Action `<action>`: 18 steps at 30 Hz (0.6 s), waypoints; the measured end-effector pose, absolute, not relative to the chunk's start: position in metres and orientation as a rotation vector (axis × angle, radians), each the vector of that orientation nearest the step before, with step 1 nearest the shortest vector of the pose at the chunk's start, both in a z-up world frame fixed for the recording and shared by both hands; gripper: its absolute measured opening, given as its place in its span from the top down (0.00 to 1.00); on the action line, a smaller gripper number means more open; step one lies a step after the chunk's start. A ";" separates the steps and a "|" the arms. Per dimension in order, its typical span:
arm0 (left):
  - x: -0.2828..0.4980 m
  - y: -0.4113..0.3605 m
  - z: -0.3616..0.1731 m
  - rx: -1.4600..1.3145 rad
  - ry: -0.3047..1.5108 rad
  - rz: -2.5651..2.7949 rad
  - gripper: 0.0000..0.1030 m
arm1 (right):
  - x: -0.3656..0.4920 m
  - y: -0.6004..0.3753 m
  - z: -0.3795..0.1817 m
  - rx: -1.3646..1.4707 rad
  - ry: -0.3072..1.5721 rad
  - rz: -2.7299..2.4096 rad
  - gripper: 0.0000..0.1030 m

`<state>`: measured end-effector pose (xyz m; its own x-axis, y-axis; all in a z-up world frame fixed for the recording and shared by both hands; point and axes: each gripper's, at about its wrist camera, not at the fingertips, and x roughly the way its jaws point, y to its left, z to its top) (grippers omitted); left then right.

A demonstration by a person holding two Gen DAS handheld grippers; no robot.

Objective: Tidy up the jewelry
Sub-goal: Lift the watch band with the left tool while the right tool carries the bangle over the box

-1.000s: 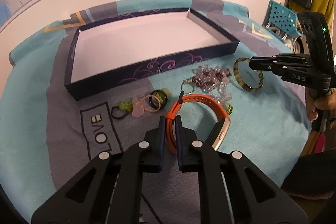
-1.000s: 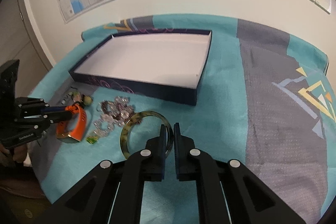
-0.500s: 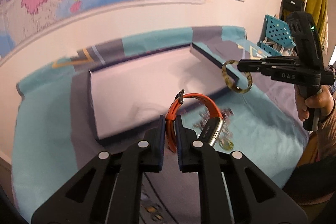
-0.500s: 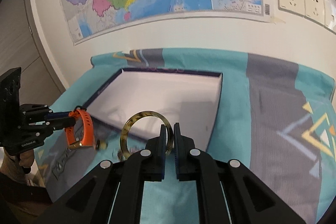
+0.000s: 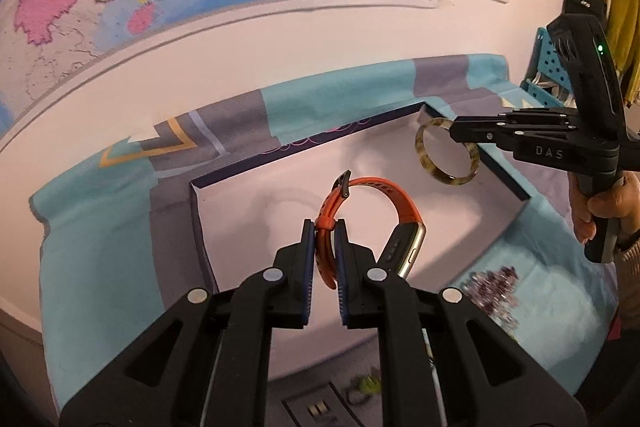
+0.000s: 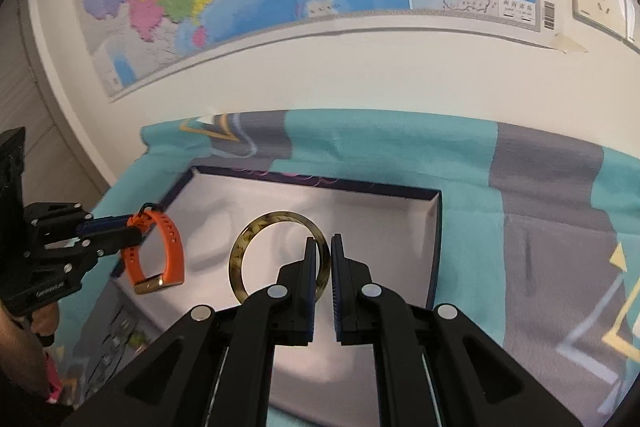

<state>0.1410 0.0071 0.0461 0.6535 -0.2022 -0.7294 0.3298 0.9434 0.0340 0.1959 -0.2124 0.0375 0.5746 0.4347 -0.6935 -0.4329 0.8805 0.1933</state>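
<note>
The left hand-held gripper is pinching an orange smartwatch while the right hand-held gripper is pinching a mottled bangle, both hanging over the navy tray.

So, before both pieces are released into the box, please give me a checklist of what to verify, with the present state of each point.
1. Left gripper holds the orange silicone watch band firmly, jaws on the strap: ok.
2. Right gripper holds the mottled green-brown bangle by its rim: ok.
3. Both pieces are above the white floor of the shallow dark blue box: ok.
4. The two pieces are apart from each other: ok.
5. Box floor under them is free: ok, as far as visible.
6. Height is low enough for a gentle release: cannot tell.
7. Purple bead bracelet lies outside the box: not ok.
</note>
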 end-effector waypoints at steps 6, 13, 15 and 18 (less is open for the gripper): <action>0.174 0.003 0.030 0.189 0.853 -0.299 0.90 | 0.227 -0.200 0.023 0.020 0.854 0.474 0.95; 0.203 -0.006 0.011 0.229 0.905 -0.282 0.90 | 0.254 -0.187 0.005 0.017 0.928 0.441 0.95; 0.209 -0.007 0.008 0.234 0.914 -0.281 0.90 | 0.258 -0.185 0.003 0.014 0.944 0.433 0.94; 0.219 -0.011 0.004 0.248 0.926 -0.279 0.90 | 0.264 -0.184 0.001 0.020 0.969 0.424 0.94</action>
<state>0.2185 -0.0111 0.0045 0.5701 -0.1299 -0.8112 0.3408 0.9359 0.0896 0.2637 -0.1841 0.0008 0.4909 0.3584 -0.7941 -0.3404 0.9179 0.2039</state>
